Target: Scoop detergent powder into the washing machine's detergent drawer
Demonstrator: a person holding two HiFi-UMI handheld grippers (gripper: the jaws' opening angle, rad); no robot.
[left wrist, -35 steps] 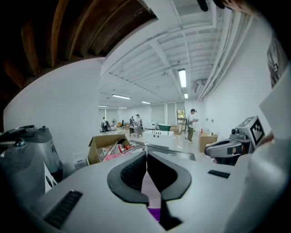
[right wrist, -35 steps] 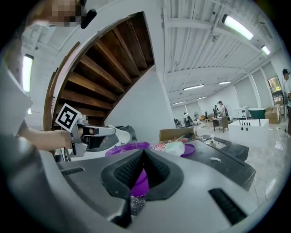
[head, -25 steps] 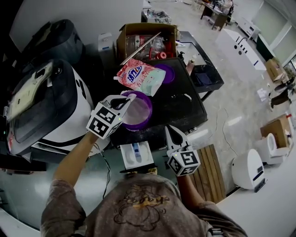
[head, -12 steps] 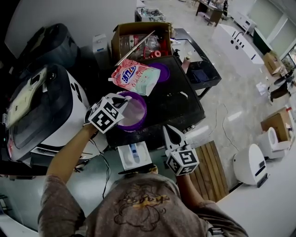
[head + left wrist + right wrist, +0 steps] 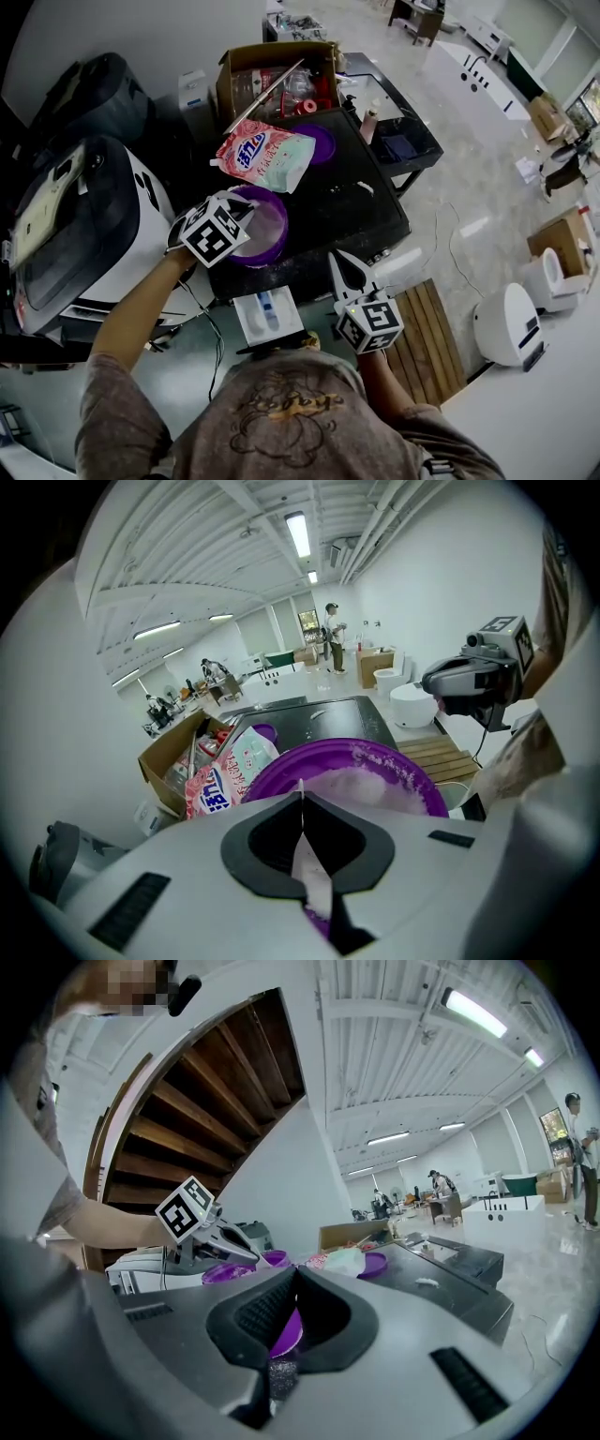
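Scoop [image 5: 307,864] in L gripper [image 5: 247,203] fingers, long axis along them, pointing into purple bowl [image 5: 282,238], R gripper [image 5: 337,258] fingers closed, empty

Bowl [image 5: 272,251]: purple, white powder [image 5: 366,785] inside. Lid [image 5: 322,142]: same purple. Detergent bag [image 5: 262,155]: pink-red and pale green, blue lettering. Table top [image 5: 361,206]: black. Box [image 5: 230,84]: brown cardboard. Washing machine [image 5: 155,202]: white body, dark lid. Drawer [image 5: 246,314]: white, one blue part inside. Left gripper [image 5: 246,204] and right gripper [image 5: 337,264]: light grey bodies, black pads, cubes patterned in black-and-white squares. Thin strip [image 5: 307,860] clamped between the left pads: whitish. Shirt [image 5: 281,412]: grey-brown, outline print.
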